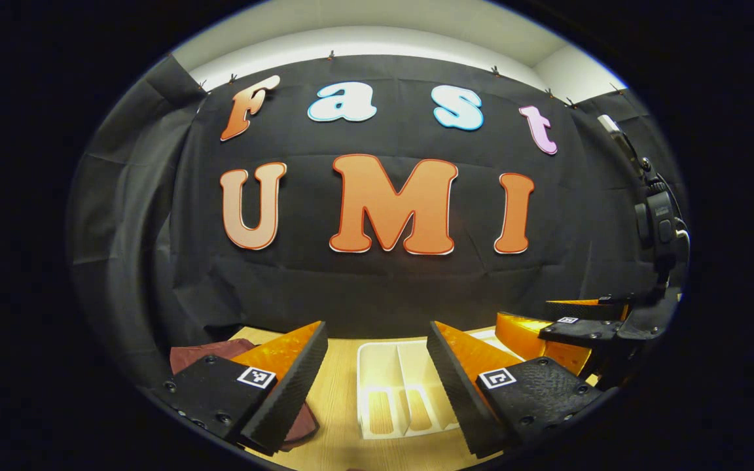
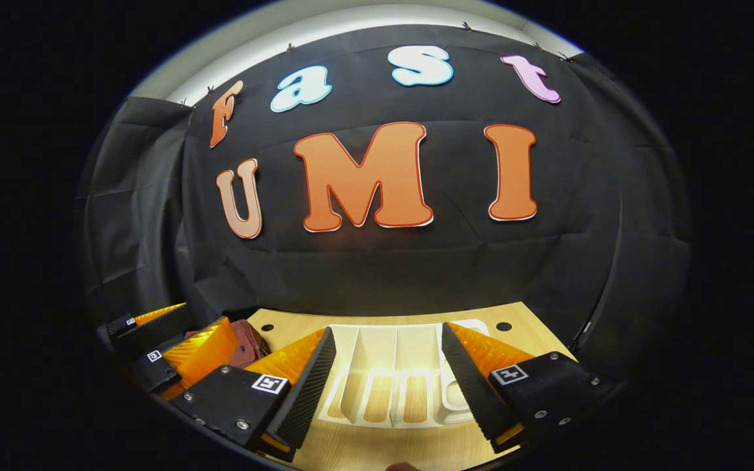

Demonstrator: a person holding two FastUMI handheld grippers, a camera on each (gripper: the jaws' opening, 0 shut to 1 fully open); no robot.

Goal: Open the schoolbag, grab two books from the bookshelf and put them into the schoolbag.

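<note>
Schoolbag [image 1: 187, 356], dark red fabric, lies flat on the wooden table [image 1: 341, 418] just left of the white bookshelf [image 1: 393, 392], whose slots hold no books that can be seen; whether the bag is open cannot be told. Left gripper [image 1: 377, 379] and right gripper [image 2: 387, 383] hover above the table with jaws spread wide, holding nothing, apparently kept clear. Bookshelf lies ahead between each gripper's fingers; the bag sits left of both.

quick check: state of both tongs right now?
Left tongs: open, holding nothing, above the white rack.
Right tongs: open, holding nothing, also facing the rack.
</note>
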